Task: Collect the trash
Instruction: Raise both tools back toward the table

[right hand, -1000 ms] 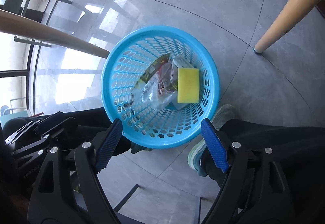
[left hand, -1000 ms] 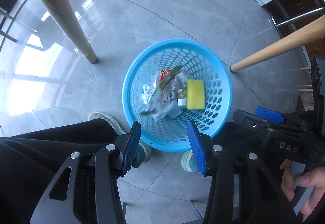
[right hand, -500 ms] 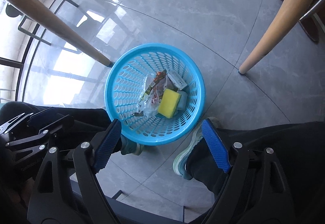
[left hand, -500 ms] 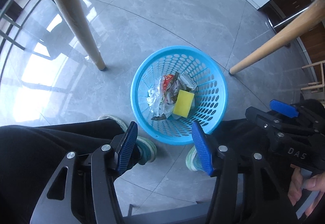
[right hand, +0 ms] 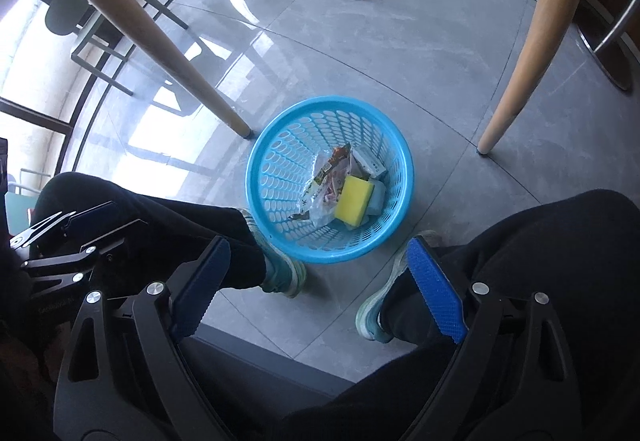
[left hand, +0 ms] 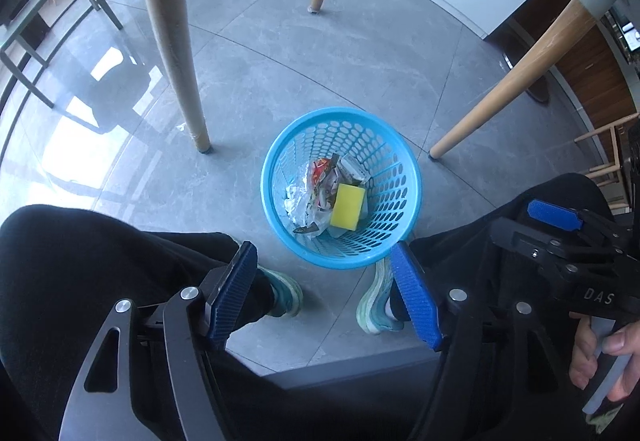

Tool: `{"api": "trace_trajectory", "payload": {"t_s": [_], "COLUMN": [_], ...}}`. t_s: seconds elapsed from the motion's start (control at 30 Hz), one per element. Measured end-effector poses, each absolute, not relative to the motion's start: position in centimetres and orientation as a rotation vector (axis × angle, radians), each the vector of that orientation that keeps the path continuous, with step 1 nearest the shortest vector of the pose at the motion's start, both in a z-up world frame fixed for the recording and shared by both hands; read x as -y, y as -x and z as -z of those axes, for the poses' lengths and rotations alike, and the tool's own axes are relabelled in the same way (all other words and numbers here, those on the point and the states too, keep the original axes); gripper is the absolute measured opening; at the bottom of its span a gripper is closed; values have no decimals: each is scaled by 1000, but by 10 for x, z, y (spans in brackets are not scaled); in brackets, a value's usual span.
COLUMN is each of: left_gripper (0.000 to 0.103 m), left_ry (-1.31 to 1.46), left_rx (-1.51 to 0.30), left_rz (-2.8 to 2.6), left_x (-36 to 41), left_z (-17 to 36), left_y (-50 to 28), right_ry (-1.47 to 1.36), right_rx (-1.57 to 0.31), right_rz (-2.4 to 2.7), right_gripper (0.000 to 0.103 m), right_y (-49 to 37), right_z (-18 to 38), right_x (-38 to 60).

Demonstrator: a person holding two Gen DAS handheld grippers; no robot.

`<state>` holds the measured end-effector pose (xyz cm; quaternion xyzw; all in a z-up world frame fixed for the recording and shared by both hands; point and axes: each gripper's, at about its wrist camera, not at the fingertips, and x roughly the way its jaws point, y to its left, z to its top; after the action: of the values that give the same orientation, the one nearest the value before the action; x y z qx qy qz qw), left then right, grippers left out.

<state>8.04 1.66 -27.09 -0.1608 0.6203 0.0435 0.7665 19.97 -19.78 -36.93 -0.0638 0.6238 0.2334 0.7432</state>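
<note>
Blue plastic mesh forms the basket (left hand: 412, 177), which stands on the grey floor (left hand: 360, 53) between the person's two shoes and among the wooden legs. Inside it the collected trash is seen: a yellow sponge (left hand: 347, 212) lying on top, a crumpled foil wrapper (left hand: 310, 199) just beside it, and a small carton (left hand: 352, 169) behind.

Compared with a second ago, the basket is seen smaller and lower in both views, so both hands have been raised away from it. The jaws of the left tongs (left hand: 324, 297) have just been opening and now stand wide apart, with nothing between them. The same holds for the right tongs (right hand: 316, 291), spread wider still and empty.

From this it is judged that the items have been dropped and released, and that the drop-off is finished. No further trash is shown on the visible floor, so whether more remains to be fetched cannot be told.
</note>
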Motion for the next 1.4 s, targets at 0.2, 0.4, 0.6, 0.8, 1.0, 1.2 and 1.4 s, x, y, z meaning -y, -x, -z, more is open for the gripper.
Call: {"api": "trace_trajectory", "payload": {"t_s": [0.2,0.4,0.6,0.8,1.0,1.2,1.4], "left_gripper": [75,82,87,90,95,97,97], "left_ry": [274,172,176,92,82,115,144], "left_rx": [-1251,-1152,-1050,-881,-731,-673,-630], "left_rz": [-90,-74,-63,-112,-128,-121,-131], "left_x": [-20,-18,-25,-31,-38,-40,-53], "left_z": [235,199,157,100,52,35,21], "left_y": [-51,-31,-17,-6,-3,-20,-40], "right_ry": [142,131,117,138,113,121,123], "right_rx": [-1301,-1204,-1082,-919,-778,-674,-635], "right_rz": [-528,-531,-576,-647,-701,-686,-634], "right_gripper": [90,91,94,94,94,94,94], "right_y": [-174,-151,-129,-106,-98,-114,-142], "right_z": [337,299,249,181,122,82,63], "right_x": [225,257,276,271,258,242,236]}}
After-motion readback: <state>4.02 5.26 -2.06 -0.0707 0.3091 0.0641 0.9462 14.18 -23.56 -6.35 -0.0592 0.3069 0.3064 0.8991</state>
